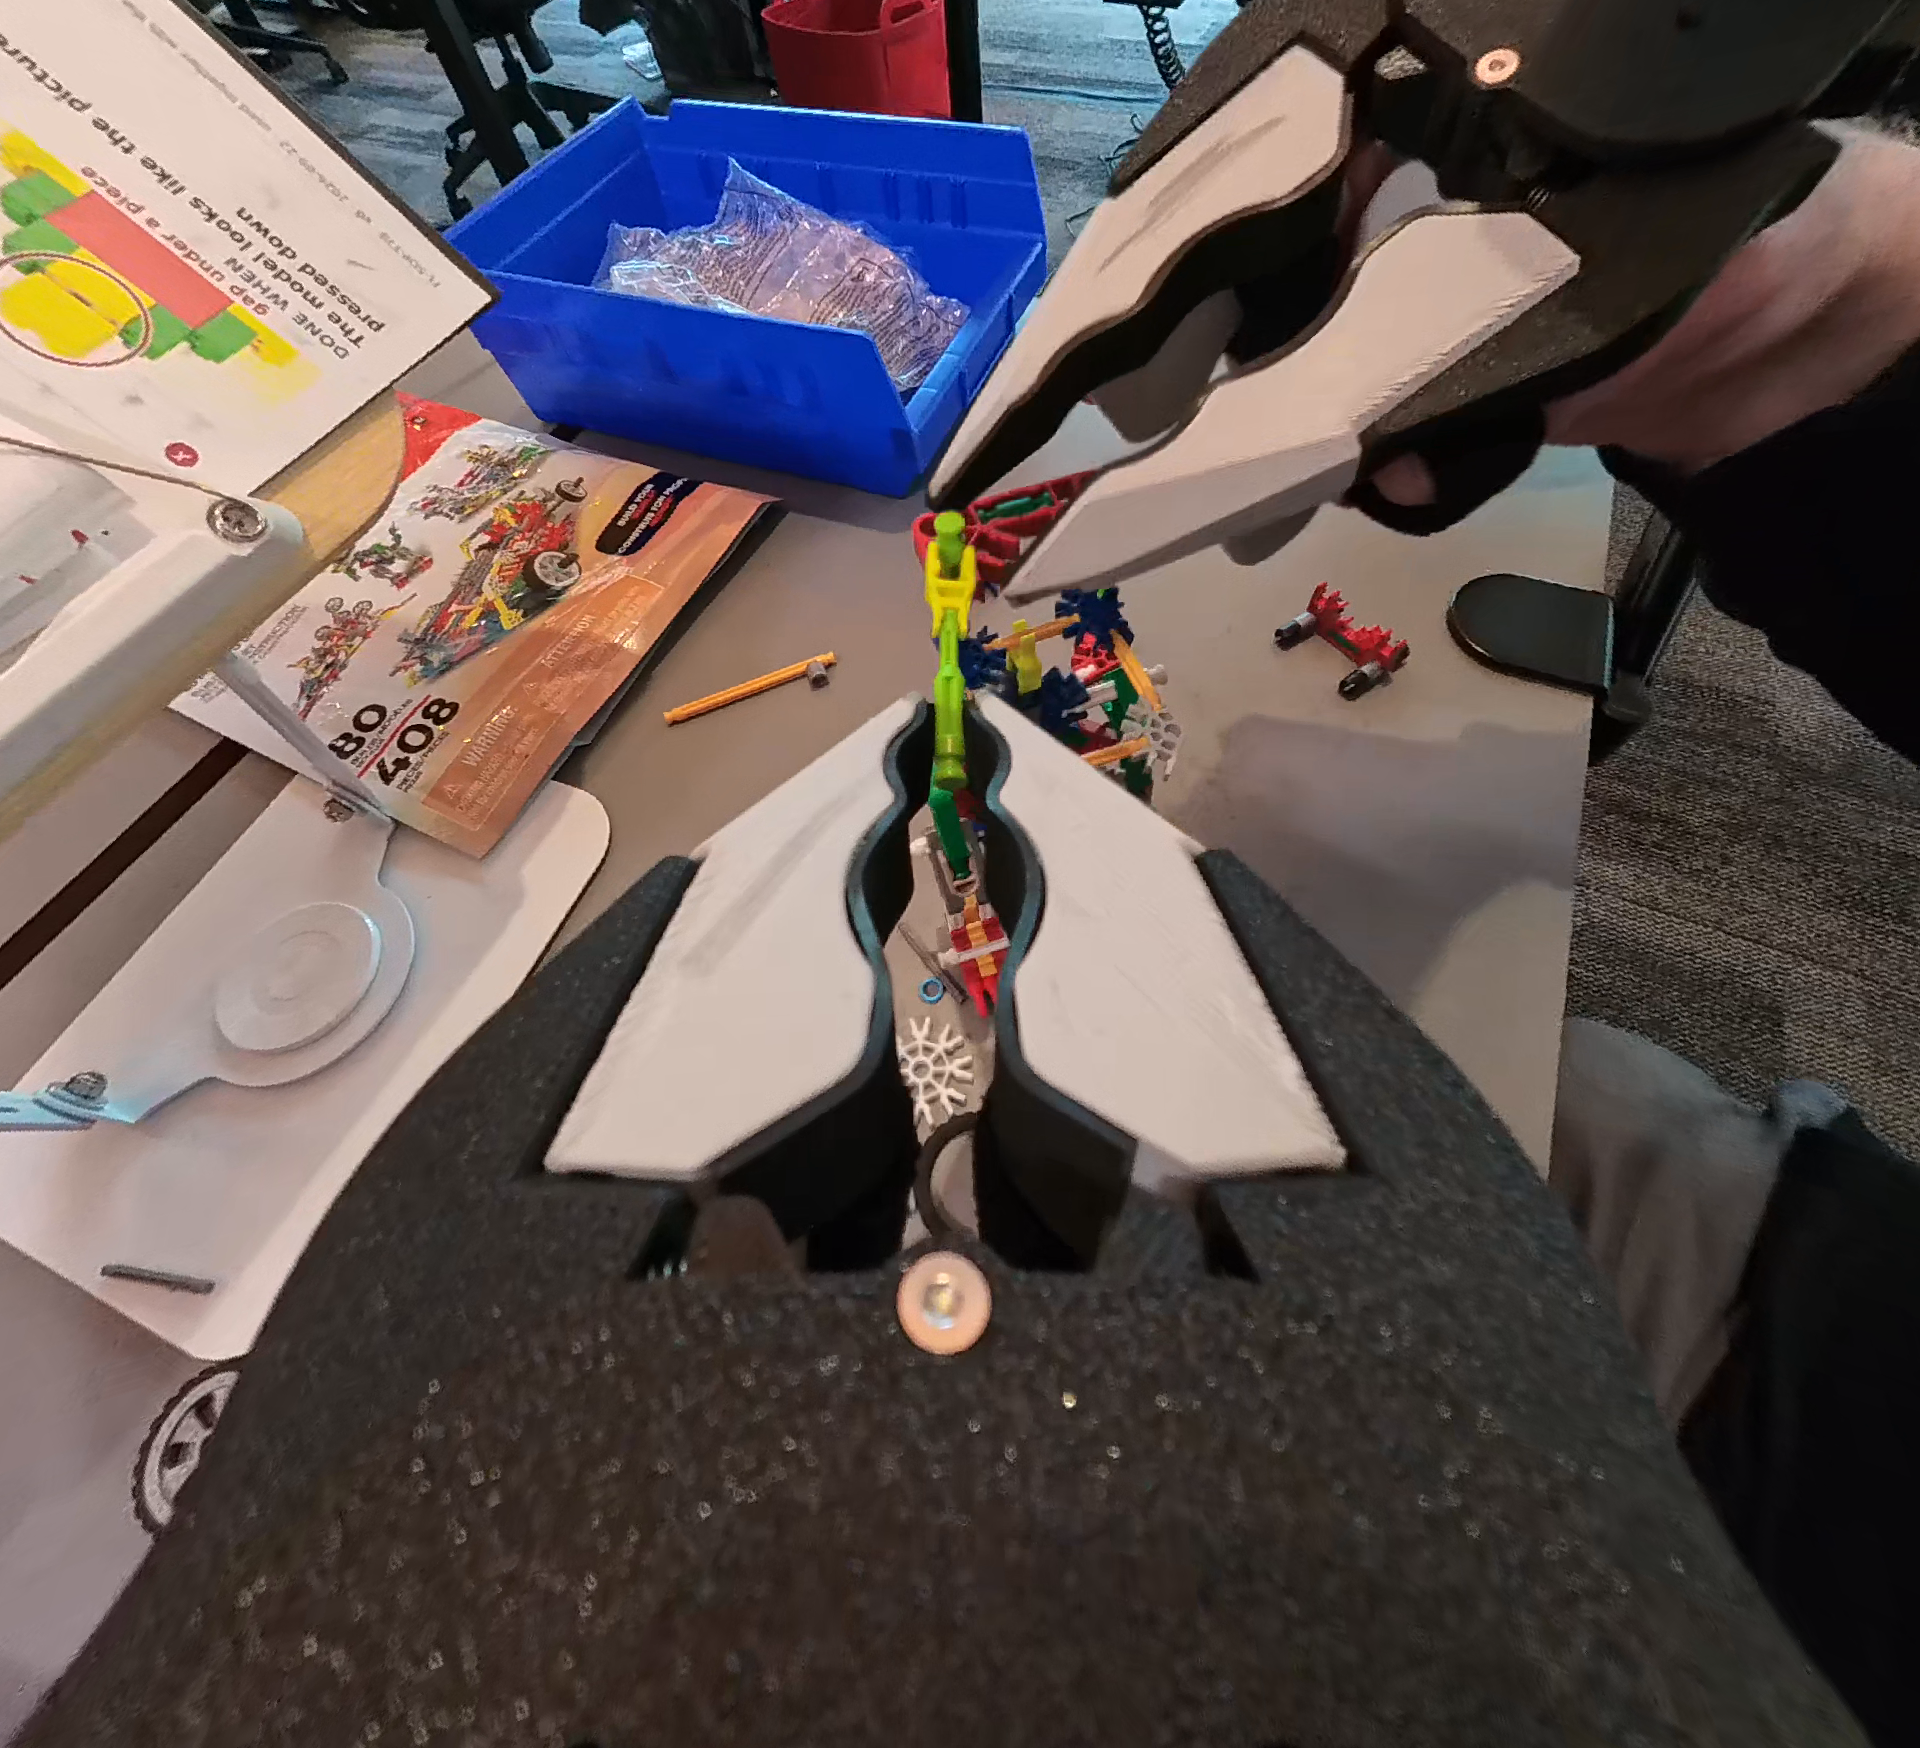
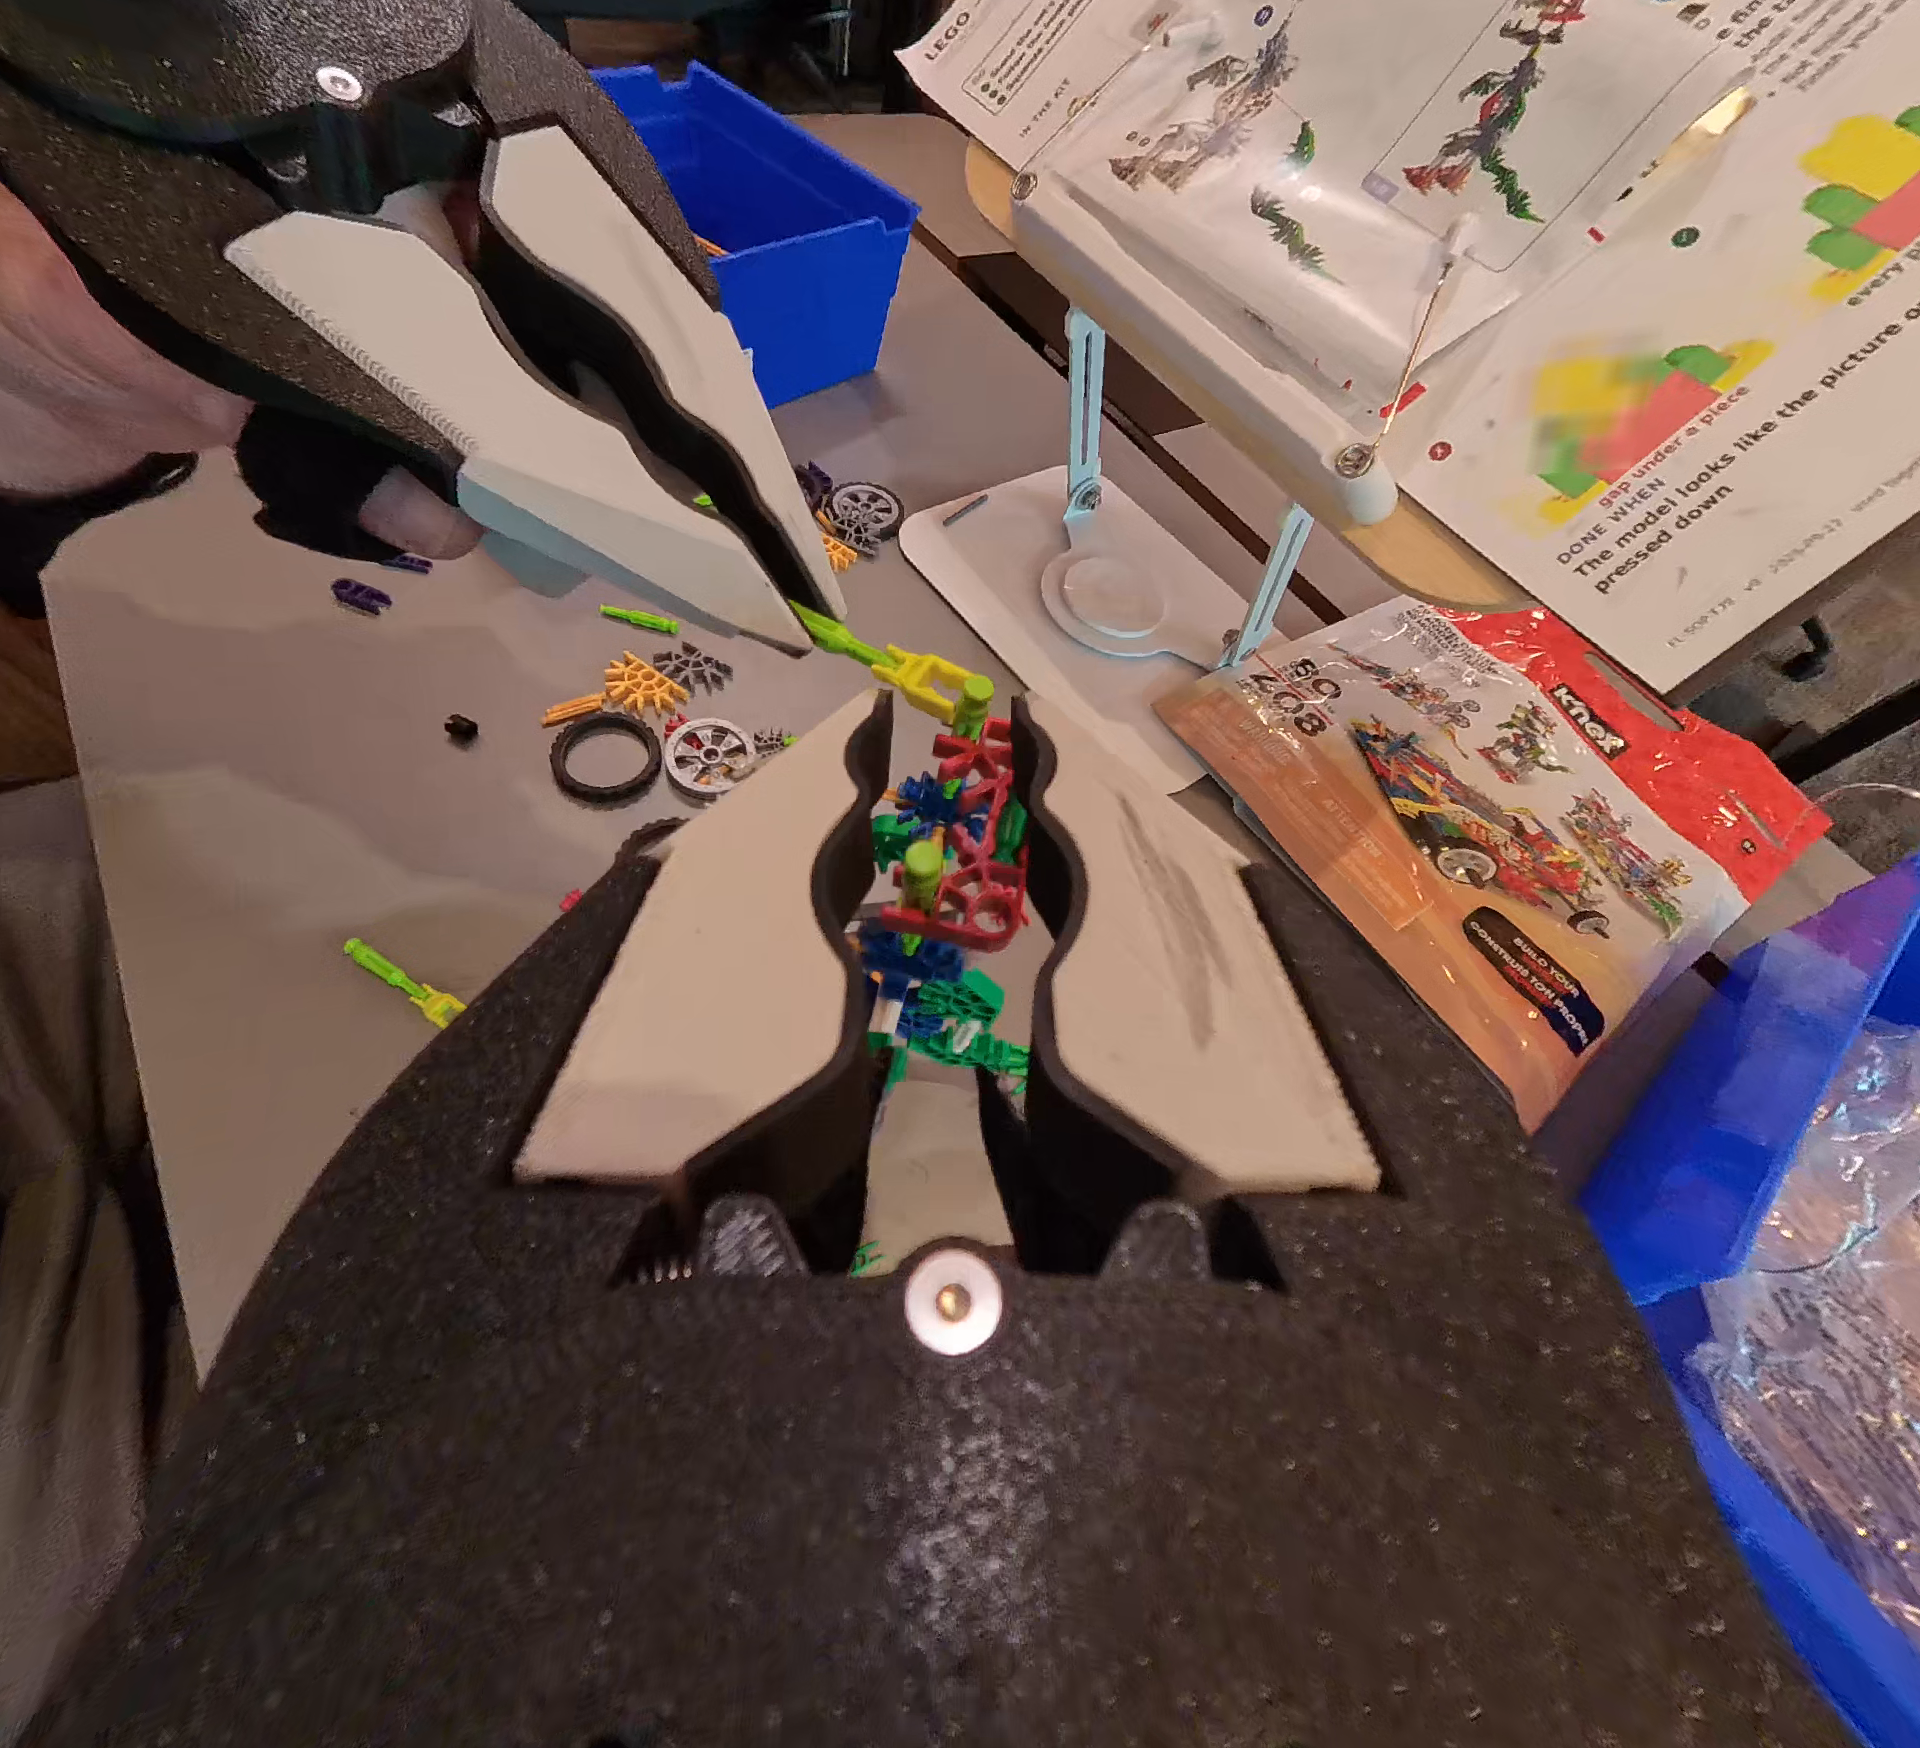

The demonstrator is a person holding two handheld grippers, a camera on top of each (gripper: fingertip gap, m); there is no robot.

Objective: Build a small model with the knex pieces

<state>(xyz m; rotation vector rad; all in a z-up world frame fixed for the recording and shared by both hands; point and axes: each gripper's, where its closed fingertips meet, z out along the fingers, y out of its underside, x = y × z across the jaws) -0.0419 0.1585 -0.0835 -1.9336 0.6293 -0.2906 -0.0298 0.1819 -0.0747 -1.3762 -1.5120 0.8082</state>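
A green rod is pinched between the nearly closed fingertips of the left gripper. A yellow clip is fitted on the rod's far end and meets the top of a many-coloured toy model standing on the grey table. The right gripper is held over that model with its jaws a little apart; whether anything is gripped cannot be told. A printed toy bag bearing a brand mark and numbers lies beside the model, toward a white stand. An instruction sheet with pictures and text is propped on the stand. Beyond the model sits a blue bin. Loose wheels and a black tyre lie near the model.
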